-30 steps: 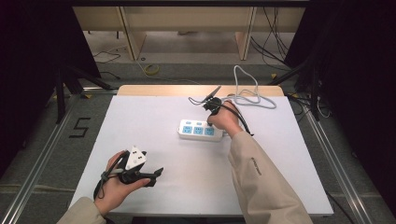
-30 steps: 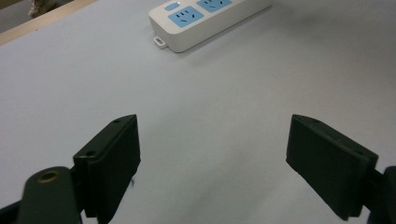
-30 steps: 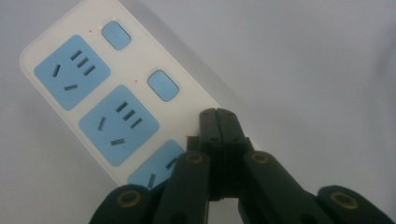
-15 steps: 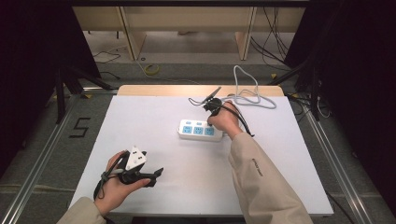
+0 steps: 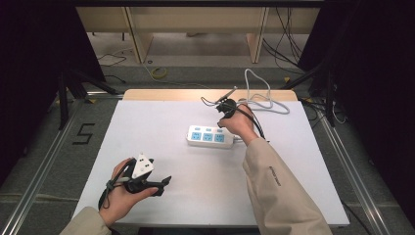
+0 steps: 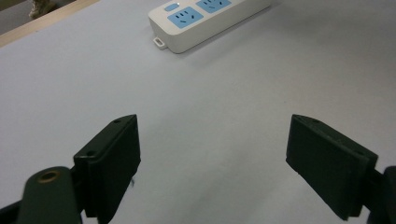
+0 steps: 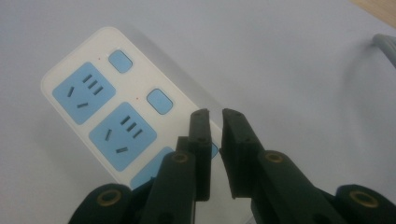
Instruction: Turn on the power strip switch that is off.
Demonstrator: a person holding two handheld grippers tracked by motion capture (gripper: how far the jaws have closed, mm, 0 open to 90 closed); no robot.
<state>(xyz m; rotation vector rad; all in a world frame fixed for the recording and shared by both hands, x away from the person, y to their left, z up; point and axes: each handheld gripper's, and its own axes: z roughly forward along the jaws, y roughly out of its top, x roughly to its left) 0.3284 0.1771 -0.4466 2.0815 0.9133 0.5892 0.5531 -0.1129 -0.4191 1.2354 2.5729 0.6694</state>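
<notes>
1. The white plastic power strip with three blue sockets and small blue switch buttons (image 5: 210, 136) lies flat on the white table (image 5: 161, 122), its grey cord (image 5: 264, 100) looping off beyond its right end. Take it as the landmark for everything else.
2. The right gripper (image 7: 215, 116) hangs directly above the strip's right end, over the third switch button (image 7: 214, 150). Its jaws have just been opening to a narrow slit, with nothing between them (so it is released, not clamping the strip).
3. Judged from that, the step in hand is working the switch. To do it well, keep the jaws nearly together so the tips act as one blunt point.
4. Come straight down on the button rather than the socket face beside it, since a slanted push could slide the strip.
5. The left gripper (image 5: 147, 178), well apart from the strip toward the near left, stands wide open and empty; it could steady the strip's left end if it shifts.
</notes>
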